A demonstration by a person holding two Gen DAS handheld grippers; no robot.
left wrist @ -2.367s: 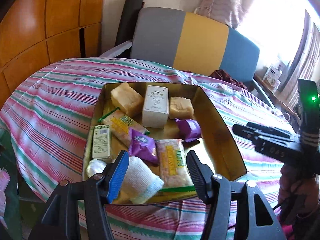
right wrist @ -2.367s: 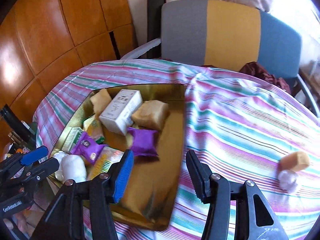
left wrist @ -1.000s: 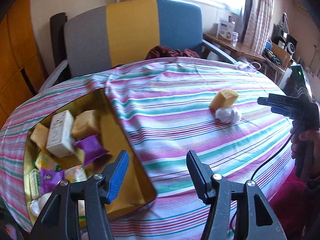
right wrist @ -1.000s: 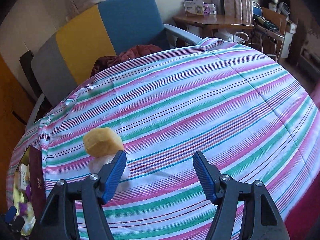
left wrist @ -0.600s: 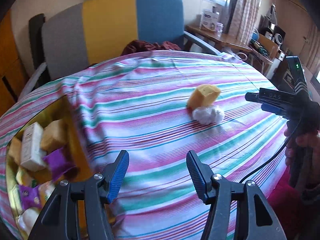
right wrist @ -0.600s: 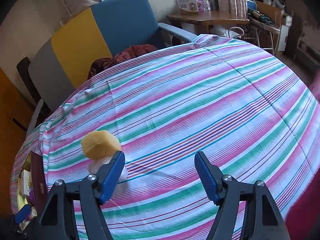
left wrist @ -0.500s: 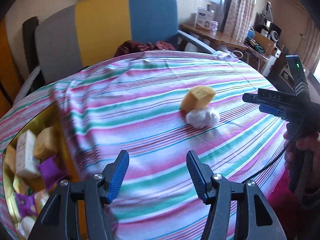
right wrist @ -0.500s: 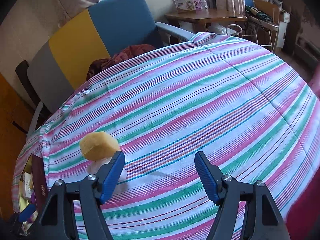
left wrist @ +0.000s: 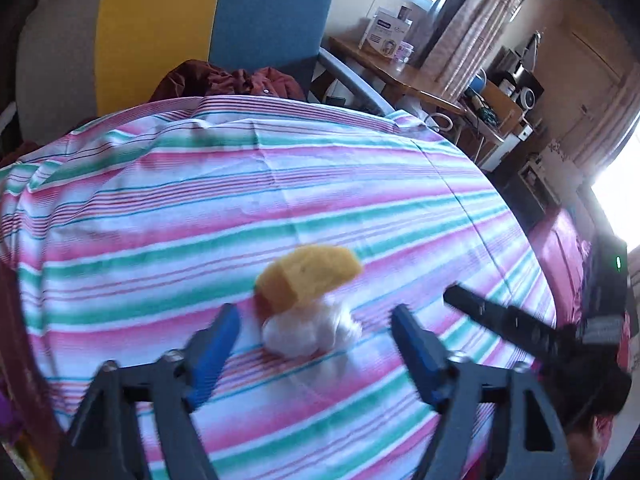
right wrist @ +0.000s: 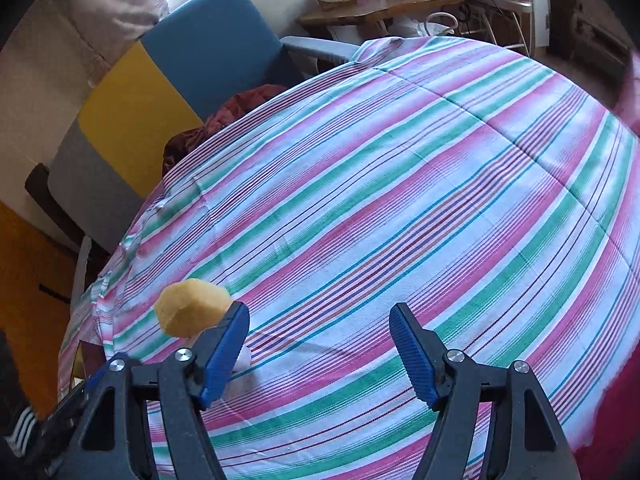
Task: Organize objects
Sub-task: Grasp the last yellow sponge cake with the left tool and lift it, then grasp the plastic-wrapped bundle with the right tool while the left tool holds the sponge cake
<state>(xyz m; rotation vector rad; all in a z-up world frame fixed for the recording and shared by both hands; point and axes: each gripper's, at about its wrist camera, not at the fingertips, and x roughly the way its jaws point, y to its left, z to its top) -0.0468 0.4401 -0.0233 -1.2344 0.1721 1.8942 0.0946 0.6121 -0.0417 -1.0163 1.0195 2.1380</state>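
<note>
Presently: left gripper jaws opening wide, bracketing white wad under yellow sponge on counter, nothing gripped; right gripper jaws apart, empty, standing by.

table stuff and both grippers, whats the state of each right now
yellow sponge block: tilted, leaning on the white wad, not gripped
white wad: crumpled, lying on the cloth under the block's edge
left gripper: jaws opening, wad ahead between them, no pad touching it
right gripper: open, only cloth between its jaws
striped tablecloth: spread over the table, creased
</note>
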